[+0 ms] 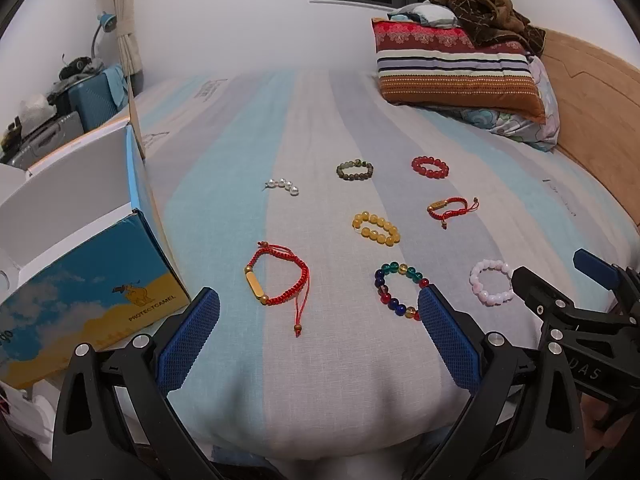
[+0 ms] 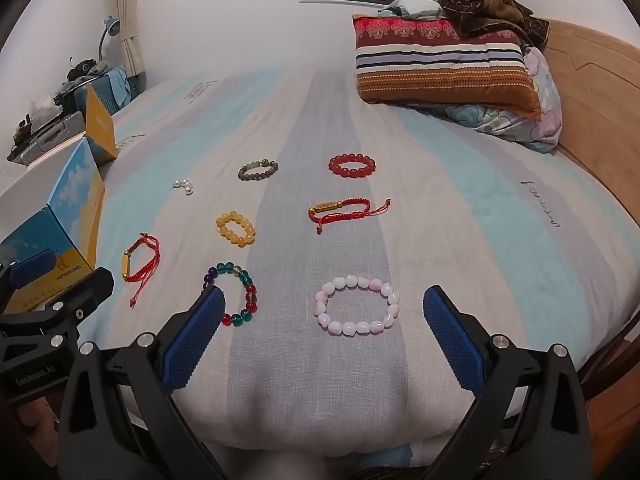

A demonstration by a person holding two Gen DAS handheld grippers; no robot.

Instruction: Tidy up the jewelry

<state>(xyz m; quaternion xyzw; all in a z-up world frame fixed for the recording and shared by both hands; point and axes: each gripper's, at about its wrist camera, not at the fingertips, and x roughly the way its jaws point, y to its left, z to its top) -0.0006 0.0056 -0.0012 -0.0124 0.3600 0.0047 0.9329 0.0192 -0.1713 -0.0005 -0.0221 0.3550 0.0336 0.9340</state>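
Several bracelets lie on the striped bed sheet (image 1: 320, 360). A red cord bracelet with a gold bar (image 1: 276, 276) lies just ahead of my left gripper (image 1: 318, 312), which is open and empty. A multicolour bead bracelet (image 1: 400, 290) touches its right finger's tip. A pink bead bracelet (image 2: 357, 305) lies just ahead of my right gripper (image 2: 324, 308), also open and empty. Farther off lie a yellow bead bracelet (image 1: 375, 227), a second red cord bracelet (image 1: 450, 207), a red bead bracelet (image 1: 430, 167), a green-brown bead bracelet (image 1: 355, 170) and a short pearl string (image 1: 282, 186).
An open blue and yellow cardboard box (image 1: 92, 280) stands at the bed's left edge. Striped pillows (image 1: 456, 72) with clothes piled on top lie at the back right, beside a wooden headboard (image 1: 592, 120). The right gripper also shows in the left wrist view (image 1: 560, 300).
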